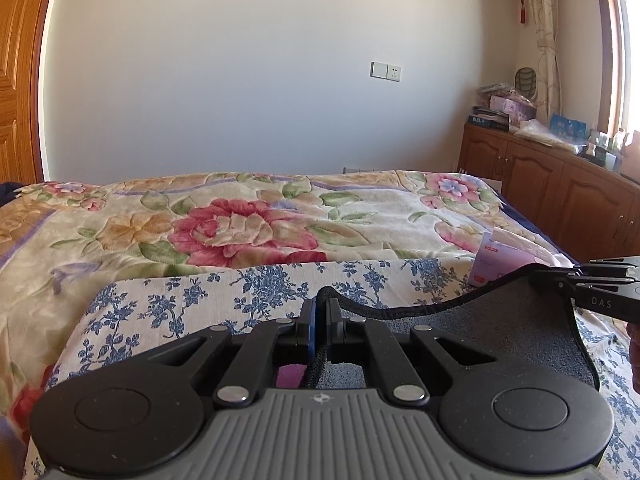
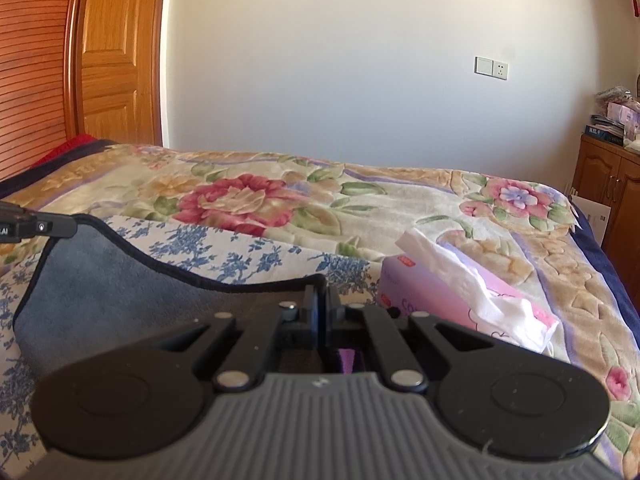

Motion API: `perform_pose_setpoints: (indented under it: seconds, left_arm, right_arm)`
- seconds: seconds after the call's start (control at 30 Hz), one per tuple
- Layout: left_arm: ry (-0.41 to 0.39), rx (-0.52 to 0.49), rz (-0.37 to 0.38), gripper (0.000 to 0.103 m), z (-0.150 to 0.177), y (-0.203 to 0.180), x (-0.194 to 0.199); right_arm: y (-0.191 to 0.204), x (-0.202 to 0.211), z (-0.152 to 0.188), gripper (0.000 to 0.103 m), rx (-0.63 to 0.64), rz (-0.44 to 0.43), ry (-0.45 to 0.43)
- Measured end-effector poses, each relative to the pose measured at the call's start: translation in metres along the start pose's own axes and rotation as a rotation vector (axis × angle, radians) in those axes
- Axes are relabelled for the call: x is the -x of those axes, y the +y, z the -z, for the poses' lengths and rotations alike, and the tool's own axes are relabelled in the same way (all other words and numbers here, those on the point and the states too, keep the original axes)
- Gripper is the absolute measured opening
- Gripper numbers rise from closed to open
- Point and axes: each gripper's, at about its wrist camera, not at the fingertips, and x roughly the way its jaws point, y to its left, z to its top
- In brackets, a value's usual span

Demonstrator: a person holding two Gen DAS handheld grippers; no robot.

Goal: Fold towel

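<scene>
A: Where is the towel?

B: The grey terry towel with black stitched edging (image 1: pixel 500 320) lies on a white cloth printed with blue flowers (image 1: pixel 224 292), which is spread over the near part of the flowered plush blanket in cream, pink and green (image 1: pixel 248 224) that covers the bed. Its far edge is lifted off the cloth and sags in a curve between the two tools.

A: What are the tongs doing?

B: The left gripper (image 1: pixel 320 312), black with a ribbed grey body, has its jaws drawn together on the towel's black hem; the hem loops up over the fingertips at one corner. The right gripper (image 2: pixel 322 304) is likewise clamped on the hem at the other end of that same edge. Each tool shows in the other's view: the right one at the right border of the left wrist view (image 1: pixel 600 284), the left one at the left border of the right wrist view (image 2: pixel 40 228), both pinching the edging.

A: Anything else beside the towel?

B: A pink and lilac cardboard tissue box (image 2: pixel 460 300) with white tissue sticking out sits just right of the towel, on the blanket. Beyond the bed stands a pale wall with a white switch and socket plate (image 2: pixel 491 68). A brown wooden cabinet (image 1: pixel 540 184) piled with boxes is right of the bed, and an orange-brown panelled wooden door (image 2: pixel 116 60) is to its left.
</scene>
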Motion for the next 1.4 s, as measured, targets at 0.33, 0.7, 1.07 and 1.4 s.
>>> perform_pose_setpoints:
  seconds: [0.33, 0.7, 1.07, 1.4]
  left_arm:
    - [-0.018, -0.009, -0.021, 0.006, -0.004, -0.002, -0.01]
    - [-0.064, -0.013, -0.07, 0.006, -0.01, 0.001, -0.015]
    - [-0.025, -0.03, -0.093, 0.006, -0.004, 0.0, -0.041]
    - [0.039, -0.069, -0.127, 0.006, 0.005, 0.004, -0.07]
  right_arm:
    - [-0.005, -0.01, -0.005, 0.004, -0.023, 0.004, -0.032]
    - [-0.011, -0.02, -0.002, 0.004, -0.059, 0.012, -0.054]
    - [-0.013, -0.044, 0.008, 0.004, -0.071, 0.014, -0.019]
    - [-0.013, -0.063, 0.024, 0.004, -0.065, 0.02, 0.078]
